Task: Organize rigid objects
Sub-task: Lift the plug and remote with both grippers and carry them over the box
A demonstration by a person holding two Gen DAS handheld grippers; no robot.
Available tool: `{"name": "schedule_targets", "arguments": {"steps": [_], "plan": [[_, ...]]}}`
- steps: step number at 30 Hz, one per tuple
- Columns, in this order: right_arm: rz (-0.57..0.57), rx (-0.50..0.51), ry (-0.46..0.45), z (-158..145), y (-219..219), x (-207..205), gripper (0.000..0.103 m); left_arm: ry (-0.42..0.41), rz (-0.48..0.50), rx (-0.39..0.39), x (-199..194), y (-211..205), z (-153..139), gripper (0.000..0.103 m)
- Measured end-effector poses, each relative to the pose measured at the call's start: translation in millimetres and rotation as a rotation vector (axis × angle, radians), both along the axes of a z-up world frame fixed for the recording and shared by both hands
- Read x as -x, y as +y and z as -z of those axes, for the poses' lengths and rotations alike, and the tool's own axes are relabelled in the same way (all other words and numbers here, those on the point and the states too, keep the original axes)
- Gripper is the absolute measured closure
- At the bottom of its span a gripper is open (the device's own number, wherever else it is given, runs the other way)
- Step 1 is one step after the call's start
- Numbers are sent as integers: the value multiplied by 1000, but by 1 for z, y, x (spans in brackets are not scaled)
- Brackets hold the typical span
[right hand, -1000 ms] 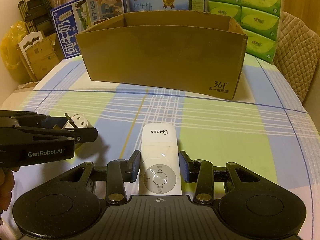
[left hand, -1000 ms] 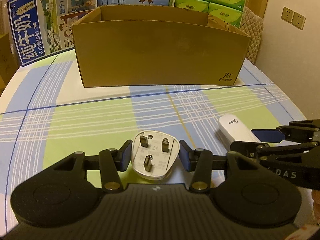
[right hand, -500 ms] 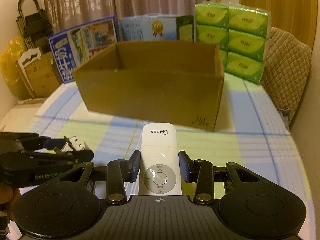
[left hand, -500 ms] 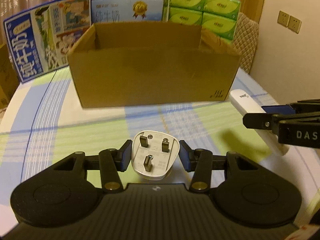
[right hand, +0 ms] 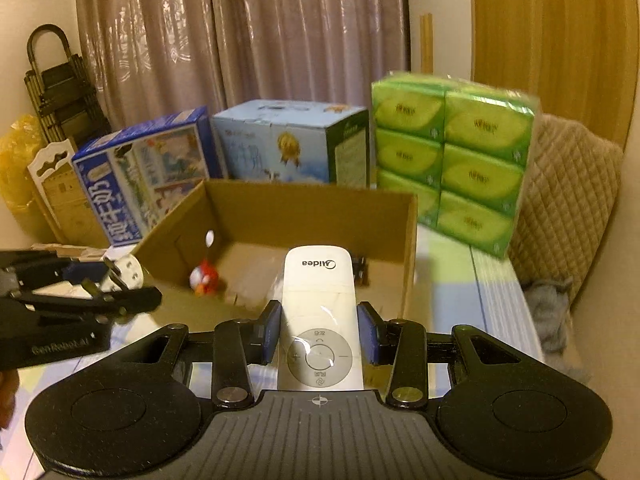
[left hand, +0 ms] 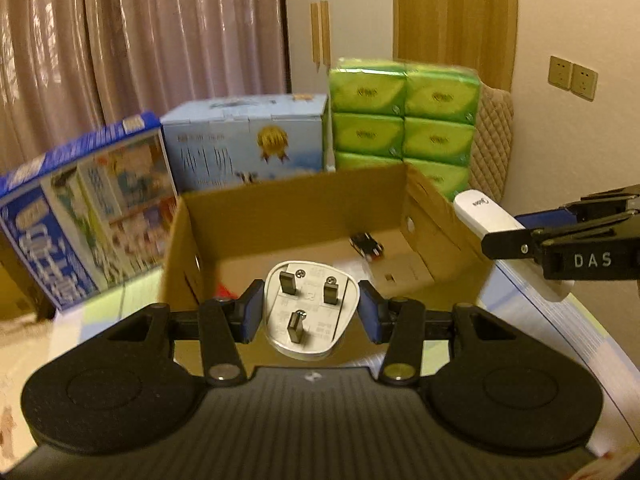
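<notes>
My left gripper (left hand: 308,312) is shut on a white three-pin plug adapter (left hand: 308,312), prongs facing the camera, held in the air just before the near wall of the open cardboard box (left hand: 280,208). My right gripper (right hand: 319,334) is shut on a white Midea remote control (right hand: 319,312), also lifted above the box's near edge (right hand: 410,240). Each view shows the other gripper: the remote (left hand: 492,220) at right, the adapter (right hand: 124,276) at left. Inside the box lie a small black toy car (left hand: 366,245) and a red toy bird (right hand: 206,277).
Behind the box stand a blue milk carton case (left hand: 80,216), a light blue carton (right hand: 288,140) and a green tissue pack stack (right hand: 456,164). A quilted chair back (right hand: 568,200) is at right, with a grey cloth (right hand: 548,304). The checked tablecloth (right hand: 492,288) lies beneath.
Both grippers have risen from the tabletop and come closer to the box, each still holding its object. The box's inside, hidden before, now shows with the toys in it.
</notes>
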State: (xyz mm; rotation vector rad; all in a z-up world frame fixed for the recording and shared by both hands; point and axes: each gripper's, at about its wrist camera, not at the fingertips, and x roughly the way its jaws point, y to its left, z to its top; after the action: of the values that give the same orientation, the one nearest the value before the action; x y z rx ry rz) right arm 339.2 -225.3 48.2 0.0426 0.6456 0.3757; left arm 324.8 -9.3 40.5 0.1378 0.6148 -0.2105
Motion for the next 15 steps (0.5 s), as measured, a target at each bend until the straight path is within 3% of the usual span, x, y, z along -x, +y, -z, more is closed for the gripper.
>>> {"name": "schedule_targets", "arguments": {"steps": [6,15], "plan": [[20,-23,48,-5,5,-47,66,33,-29,45,-48,10,-6,59],[90,-56,133,20,3,-87,66,110,-108,118,-88,28,21,59]]}}
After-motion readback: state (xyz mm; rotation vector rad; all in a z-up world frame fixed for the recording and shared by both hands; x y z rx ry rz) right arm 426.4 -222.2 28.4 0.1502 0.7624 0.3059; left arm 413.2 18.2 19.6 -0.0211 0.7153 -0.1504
